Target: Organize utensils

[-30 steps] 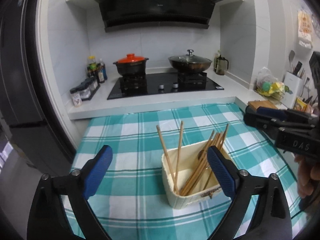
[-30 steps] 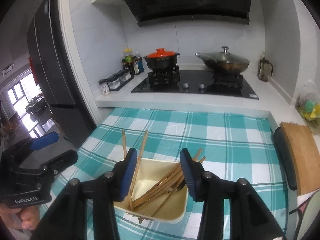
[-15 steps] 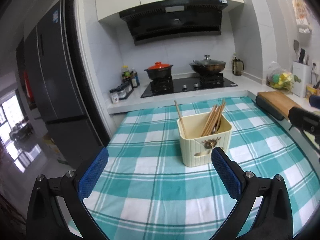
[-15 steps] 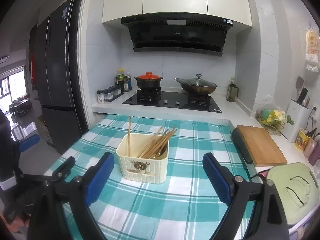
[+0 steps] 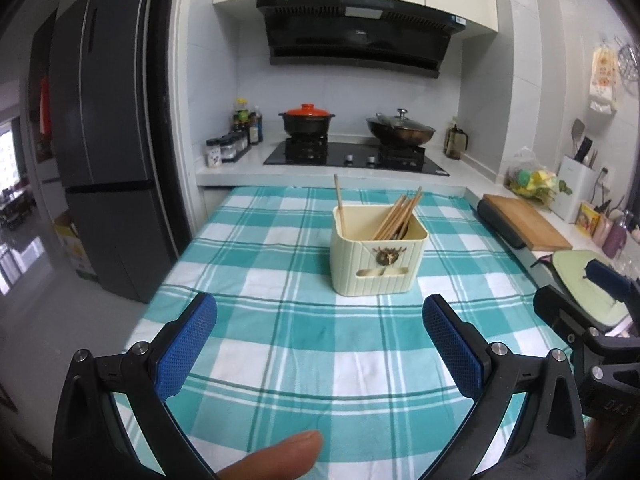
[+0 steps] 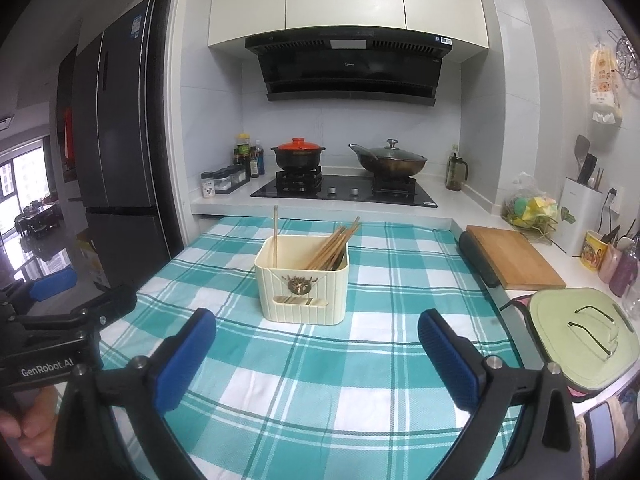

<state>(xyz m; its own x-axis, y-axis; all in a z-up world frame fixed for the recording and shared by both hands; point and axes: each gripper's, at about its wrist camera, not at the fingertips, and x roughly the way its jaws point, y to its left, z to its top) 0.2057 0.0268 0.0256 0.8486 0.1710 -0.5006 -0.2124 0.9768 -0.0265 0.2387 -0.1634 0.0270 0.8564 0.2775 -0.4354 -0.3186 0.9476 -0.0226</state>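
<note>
The cream-coloured ribbed plastic utensil box point(image 5: 378, 258) stands upright at the centre of both views, on the table covered with a teal-and-white checked cloth point(image 5: 280, 344). Inside it, a bundle of light wooden chopsticks point(image 5: 396, 218) leans toward the right wall of the box, and one single wooden chopstick point(image 5: 339, 208) stands nearly upright against the left wall, apart from the rest. Something darker lies low among the bundle, too hidden to name.

The left claw point(image 5: 320, 350) fills the lower part of its view with its blue-padded fingers spread wide and nothing between them. The right claw point(image 6: 318, 356) is likewise spread and empty, low in its frame. Both hang over bare cloth on the near side of the box, well apart from it. In the right wrist view the left claw also shows at the lower left edge, beside the table.

No utensil lies loose on the cloth, so the sorting looks close to finished, or at a pause between steps. The stray chopstick is the likely remaining item. Tidying it would call for one claw to go forward over the box rim, close on the thin shaft high up, and tip it across to the bundle without knocking the light box over.
</note>
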